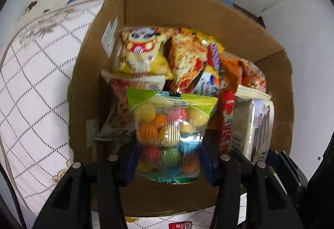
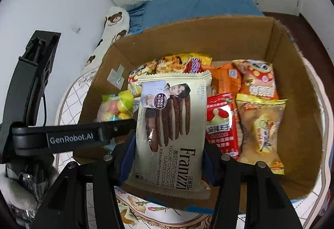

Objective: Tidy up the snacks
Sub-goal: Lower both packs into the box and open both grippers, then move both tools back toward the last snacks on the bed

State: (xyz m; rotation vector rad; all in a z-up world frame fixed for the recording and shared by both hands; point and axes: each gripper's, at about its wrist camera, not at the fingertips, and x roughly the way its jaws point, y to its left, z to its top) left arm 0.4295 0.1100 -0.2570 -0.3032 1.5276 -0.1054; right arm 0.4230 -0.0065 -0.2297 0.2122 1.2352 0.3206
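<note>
A brown cardboard box (image 1: 150, 12) sits on a quilted bed, holding several snack packets. My left gripper (image 1: 168, 164) is shut on a clear candy bag (image 1: 169, 131) with a green top, full of coloured balls, held over the box's near left side. My right gripper (image 2: 169, 158) is shut on a cream Franzzi cookie packet (image 2: 171, 124), held upright over the box (image 2: 292, 87). The candy bag (image 2: 115, 108) and the left gripper's arm (image 2: 71, 137) show at left in the right wrist view. The cookie packet (image 1: 258, 124) shows at right in the left wrist view.
In the box lie a yellow packet (image 1: 142, 55), orange packets (image 2: 258, 81), a red packet (image 2: 221, 122) and a yellow-topped bun packet (image 2: 261, 133). A bear-print pillow (image 2: 113, 28) and blue blanket (image 2: 187, 8) lie behind. A white wall stands at the right.
</note>
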